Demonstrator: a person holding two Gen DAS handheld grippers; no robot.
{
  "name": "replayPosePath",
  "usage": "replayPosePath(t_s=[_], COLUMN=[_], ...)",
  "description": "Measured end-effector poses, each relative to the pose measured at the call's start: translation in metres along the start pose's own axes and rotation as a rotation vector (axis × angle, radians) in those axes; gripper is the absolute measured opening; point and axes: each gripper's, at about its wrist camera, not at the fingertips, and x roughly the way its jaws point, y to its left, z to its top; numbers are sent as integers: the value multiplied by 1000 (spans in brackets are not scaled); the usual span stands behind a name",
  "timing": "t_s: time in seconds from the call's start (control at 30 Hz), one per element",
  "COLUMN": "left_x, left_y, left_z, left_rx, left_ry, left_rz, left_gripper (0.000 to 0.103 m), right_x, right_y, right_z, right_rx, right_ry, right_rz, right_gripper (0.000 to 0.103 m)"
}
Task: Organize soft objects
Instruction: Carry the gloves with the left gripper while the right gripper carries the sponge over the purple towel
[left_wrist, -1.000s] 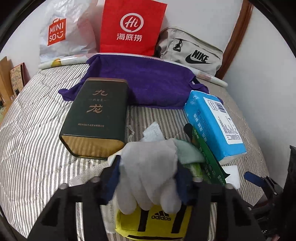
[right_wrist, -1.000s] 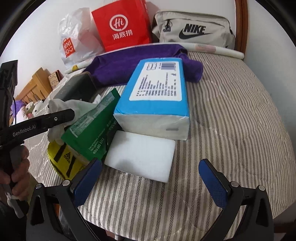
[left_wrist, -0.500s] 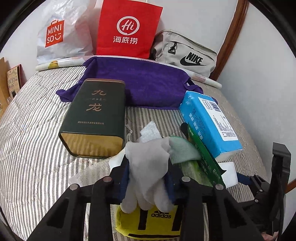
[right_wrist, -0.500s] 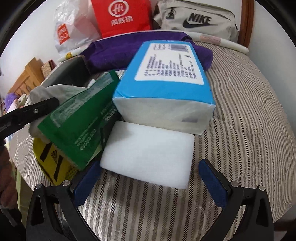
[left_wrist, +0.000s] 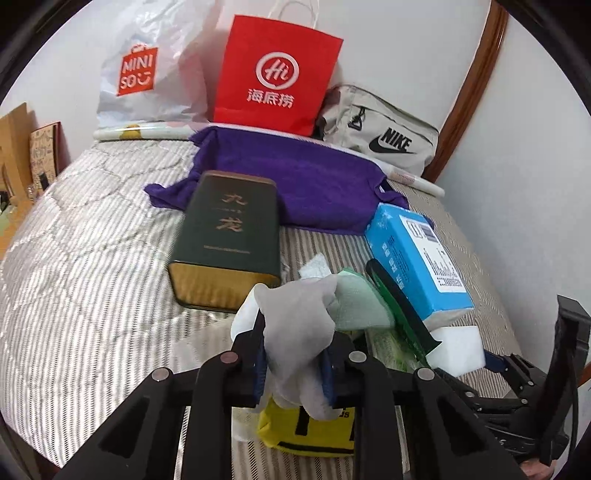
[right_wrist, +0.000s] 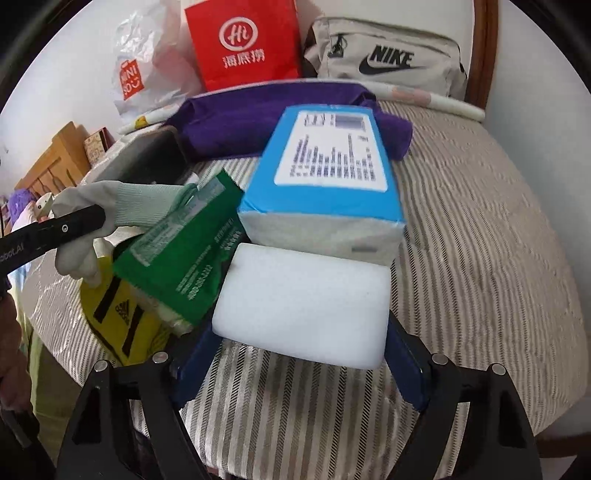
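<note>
A grey glove (left_wrist: 295, 317) hangs between the pads of my left gripper (left_wrist: 295, 332), whose jaws are closing and press on it from both sides. It hangs just above a yellow Adidas pouch (left_wrist: 306, 428). In the right wrist view the glove (right_wrist: 140, 206) lies over a green packet (right_wrist: 184, 251). A white sponge block (right_wrist: 303, 299) lies on the striped bed in front of a blue tissue pack (right_wrist: 325, 177). My right gripper (right_wrist: 301, 343) straddles the sponge. Its jaws are closing and its blue pads stand right at the sponge's two ends, which show no squeeze.
A purple towel (left_wrist: 295, 181) lies spread at the back, with a dark green tin (left_wrist: 229, 236) in front of it. A red paper bag (left_wrist: 273, 74), a white Miniso bag (left_wrist: 147, 74) and a grey Nike bag (left_wrist: 384, 136) line the wall. Bare striped bedding (left_wrist: 92, 258) lies to the left.
The left jaws have narrowed onto the glove and raised it a little. The right gripper moved forward to the sponge, and its pads came in to the sponge's ends.
</note>
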Motion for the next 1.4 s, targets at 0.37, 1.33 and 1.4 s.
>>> replayPosePath(t_s=[0.37, 1.33, 1.4], left_x=[-43, -77, -71], left_y=[7, 15, 15], left_z=[2, 80, 87], left_rx=[-9, 5, 11], left_ry=[-72, -152, -145], left_rz=[35, 66, 69], left_gripper=[21, 21, 21], right_x=[-46, -75, -69], right_y=[-5, 19, 19], right_z=[1, 101, 110], right_rx=[-10, -65, -76], right_ry=[-74, -149, -137], right_rz=[-9, 53, 60], right_gripper=[83, 83, 83])
